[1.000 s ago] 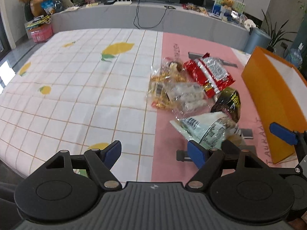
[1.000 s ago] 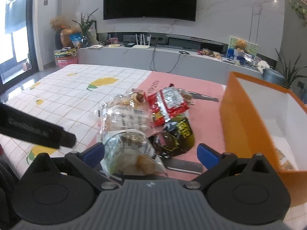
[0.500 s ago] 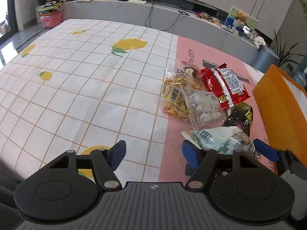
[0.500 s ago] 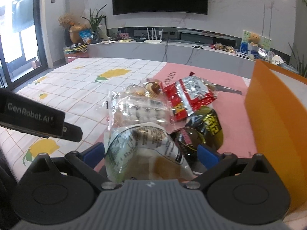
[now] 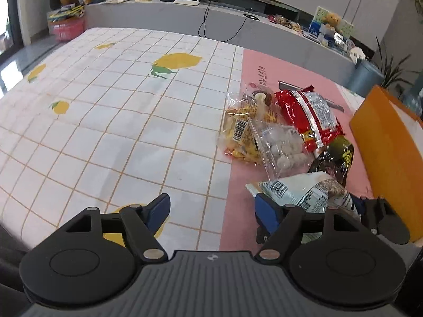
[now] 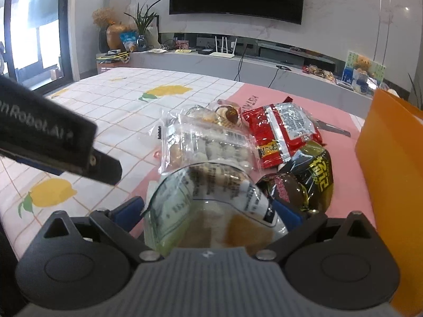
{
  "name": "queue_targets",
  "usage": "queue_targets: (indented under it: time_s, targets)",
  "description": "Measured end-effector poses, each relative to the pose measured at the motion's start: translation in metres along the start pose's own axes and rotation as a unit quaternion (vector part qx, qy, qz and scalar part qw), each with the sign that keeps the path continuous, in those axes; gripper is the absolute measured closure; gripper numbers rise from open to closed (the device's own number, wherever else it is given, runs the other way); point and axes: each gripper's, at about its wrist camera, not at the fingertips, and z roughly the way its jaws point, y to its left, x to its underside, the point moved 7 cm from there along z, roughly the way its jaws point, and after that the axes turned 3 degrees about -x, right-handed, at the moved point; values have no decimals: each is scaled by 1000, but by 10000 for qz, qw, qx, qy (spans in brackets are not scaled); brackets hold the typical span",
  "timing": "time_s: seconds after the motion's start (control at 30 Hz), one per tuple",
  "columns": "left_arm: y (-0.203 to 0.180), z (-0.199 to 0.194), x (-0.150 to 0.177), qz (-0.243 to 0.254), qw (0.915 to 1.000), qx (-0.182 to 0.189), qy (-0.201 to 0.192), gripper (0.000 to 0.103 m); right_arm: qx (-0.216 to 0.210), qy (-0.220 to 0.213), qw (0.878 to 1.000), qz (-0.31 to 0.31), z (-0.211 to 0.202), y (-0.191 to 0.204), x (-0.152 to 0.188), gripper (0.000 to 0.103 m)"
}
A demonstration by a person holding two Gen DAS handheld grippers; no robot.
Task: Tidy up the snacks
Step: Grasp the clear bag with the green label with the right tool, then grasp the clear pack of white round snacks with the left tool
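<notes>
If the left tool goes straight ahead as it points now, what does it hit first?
Probably nothing soon: the open left tool faces bare white checked lemon-print tablecloth. The clear bag of yellow-wrapped candies sits ahead but to the right; depth is uncertain.

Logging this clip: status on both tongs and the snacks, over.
Left tongs open, empty, above the tablecloth. Right tongs around the white-green snack bag, grip unconfirmed. Remaining snacks beyond; orange box to the right, path clear.

Both wrist views look low and close across the table, sharing the snack pile (image 5: 285, 137) (image 6: 238, 142).
</notes>
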Motion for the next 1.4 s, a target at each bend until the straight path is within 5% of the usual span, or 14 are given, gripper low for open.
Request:
queue_targets:
  time_s: [0.17, 0.33, 0.83, 0.97, 1.1, 1.23, 1.4]
  targets:
    - [-4, 1, 3, 112, 9999, -45, 62, 17, 55, 7, 10000, -36, -1, -3, 3, 28]
    - [-8, -1, 2, 249, 9996, -147, 14, 15, 78, -99, 9999, -67, -6, 0, 4, 39]
    - [-39, -7, -23, 1216, 9925, 45, -123, 13, 84, -22, 9998, 160, -36, -8, 10, 40]
    - [-61, -2, -23, 2197, 9752, 182, -174, 13, 72, -7, 9997, 241, -44, -13, 8, 40]
    - [-87, 6, -25, 3173, 9469, 392, -328, 13, 131, 142, 9994, 288, -47, -16, 13, 40]
    - [-111, 17, -28, 3576, 9276, 967, -491, 10, 244, 299, 9990, 225, -49, -16, 18, 40]
    - [-128, 39, -17, 3980, 9085, 1245, -250, 7, 383, 566, 9975, 174, -46, -18, 27, 40]
